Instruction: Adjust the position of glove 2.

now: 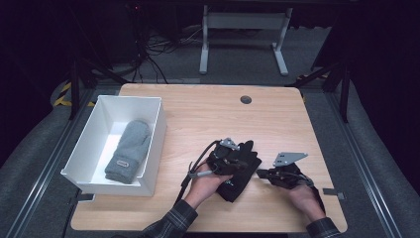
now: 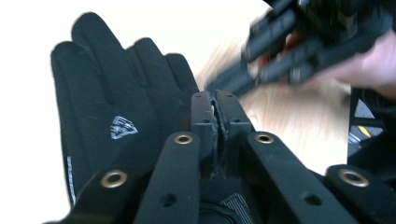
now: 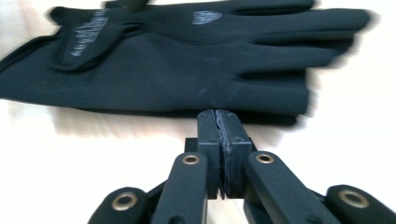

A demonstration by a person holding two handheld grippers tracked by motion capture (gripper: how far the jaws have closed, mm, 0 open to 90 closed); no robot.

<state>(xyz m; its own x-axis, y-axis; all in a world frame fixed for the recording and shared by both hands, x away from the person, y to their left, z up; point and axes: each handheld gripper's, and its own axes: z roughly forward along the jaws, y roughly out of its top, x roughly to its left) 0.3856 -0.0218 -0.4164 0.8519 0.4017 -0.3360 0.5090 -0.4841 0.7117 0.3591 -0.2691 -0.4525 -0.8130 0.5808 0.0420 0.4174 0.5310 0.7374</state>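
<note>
Wooden table [image 1: 208, 116] under the high view carries a white bin [image 1: 89, 148] at its left, with a grey mitten [image 1: 129, 151] lying inside. Near the front edge a black glove [image 1: 242, 171] lies flat; the left gripper [image 1: 236, 157] sits over it and the right gripper [image 1: 261, 173] waits just beside it. From the left gripper view, the jaws are clenched together with nothing between, above the glove's [image 2: 116, 107] palm. From the right gripper view, the jaws are likewise closed and empty, tips at the glove's [image 3: 177, 60] edge. Judging by the mitten already binned, the pickup is starting: next, jaws must part and pinch the fabric.
</note>
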